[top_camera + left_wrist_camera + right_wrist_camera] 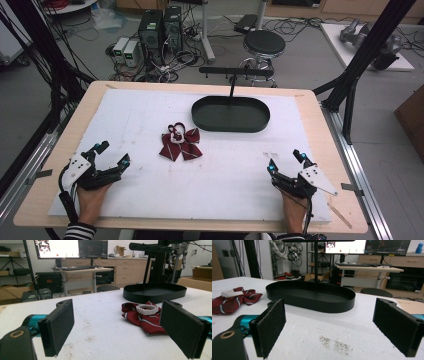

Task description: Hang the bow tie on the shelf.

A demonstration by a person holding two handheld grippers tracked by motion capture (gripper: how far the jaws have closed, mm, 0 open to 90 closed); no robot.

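A dark red bow [181, 144] with a white band lies mid-table before a black oval tray [230, 114]; both tongs, left [111, 154] and right [286, 160], are held open and empty, so the bow is probably best pinched at its knot.

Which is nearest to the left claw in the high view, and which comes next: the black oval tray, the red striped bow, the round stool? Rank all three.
1. Red striped bow: on the white mat, ahead and to the right of the left claw.
2. Black oval tray: farther back, right of centre.
3. Round stool: on the floor beyond the table's far edge.
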